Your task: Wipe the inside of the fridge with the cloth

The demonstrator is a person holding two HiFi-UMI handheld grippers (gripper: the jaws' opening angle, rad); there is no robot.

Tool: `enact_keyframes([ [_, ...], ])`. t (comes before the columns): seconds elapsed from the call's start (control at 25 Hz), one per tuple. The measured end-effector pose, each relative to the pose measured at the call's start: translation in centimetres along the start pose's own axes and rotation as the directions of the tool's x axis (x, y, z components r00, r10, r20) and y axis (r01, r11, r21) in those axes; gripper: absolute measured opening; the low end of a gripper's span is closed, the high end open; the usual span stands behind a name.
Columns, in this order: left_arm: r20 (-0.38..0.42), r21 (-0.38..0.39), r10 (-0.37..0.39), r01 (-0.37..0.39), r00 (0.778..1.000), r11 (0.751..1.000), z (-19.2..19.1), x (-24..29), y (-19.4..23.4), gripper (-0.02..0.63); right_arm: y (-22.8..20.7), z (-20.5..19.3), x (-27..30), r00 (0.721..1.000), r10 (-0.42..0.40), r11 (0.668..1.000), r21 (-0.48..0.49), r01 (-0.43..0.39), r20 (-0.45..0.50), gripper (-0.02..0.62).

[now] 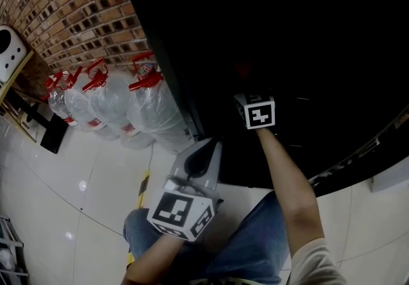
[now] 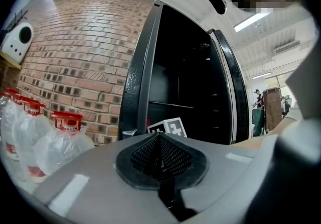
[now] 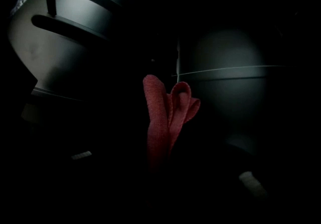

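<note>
Clamping red cloth [image 3: 165,112], right tool [image 3: 159,160] sits inside fridge [image 1: 287,22] (left tool [image 2: 160,143] closed); bottles [image 1: 150,111] beside.

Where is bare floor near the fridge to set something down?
The tiled floor is bare between the water jugs and the person's knee. Crowded: the jugs line the brick wall up to the fridge, where the right gripper holds the cloth.

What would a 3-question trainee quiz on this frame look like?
1. True or false: the left gripper holds the cloth.
2. Where is the right gripper? A) inside the fridge B) on a table C) in a sink
3. Fill in: the jugs' caps are ___.
Key: 1 false; 2 A; 3 red.
</note>
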State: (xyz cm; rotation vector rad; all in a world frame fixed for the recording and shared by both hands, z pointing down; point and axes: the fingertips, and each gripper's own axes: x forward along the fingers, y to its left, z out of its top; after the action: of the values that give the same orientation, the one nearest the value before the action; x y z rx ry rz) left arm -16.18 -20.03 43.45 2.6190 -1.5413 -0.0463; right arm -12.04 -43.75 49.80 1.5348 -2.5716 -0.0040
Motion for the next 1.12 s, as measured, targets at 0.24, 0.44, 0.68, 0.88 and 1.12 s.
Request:
enact_keyframes([
  [0.24, 0.019, -0.006, -0.01, 0.01, 1.0, 1.0, -0.3, 0.6, -0.3, -0.026, 3.6, -0.1, -4.3, 0.997, 0.071, 0.997, -0.035, -0.07, 0.013, 0.064],
  [0.44, 0.028, -0.004, -0.016, 0.017, 0.999, 1.0, -0.4, 0.8, -0.4, -0.028, 6.8, -0.4, -8.0, 0.992, 0.123, 0.991, -0.052, -0.121, 0.034, 0.064],
  [0.68, 0.047, -0.006, -0.018, 0.019, 0.999, 1.0, 0.0, 1.2, -0.7, -0.028, 10.1, 0.0, -12.4, 0.982, 0.169, 0.985, -0.054, -0.165, 0.087, 0.064],
  [0.88, 0.055, -0.018, -0.014, 0.015, 0.998, 1.0, -0.1, 1.4, -0.7, -0.027, 11.4, -0.3, -14.0, 0.977, 0.185, 0.982, -0.061, -0.179, 0.109, 0.064],
  [1.12, 0.063, -0.019, -0.036, 0.037, 0.997, 0.999, -0.1, 1.9, -1.5, -0.027, 10.6, 0.2, -14.6, 0.981, 0.146, 0.987, -0.079, -0.137, 0.125, 0.064],
])
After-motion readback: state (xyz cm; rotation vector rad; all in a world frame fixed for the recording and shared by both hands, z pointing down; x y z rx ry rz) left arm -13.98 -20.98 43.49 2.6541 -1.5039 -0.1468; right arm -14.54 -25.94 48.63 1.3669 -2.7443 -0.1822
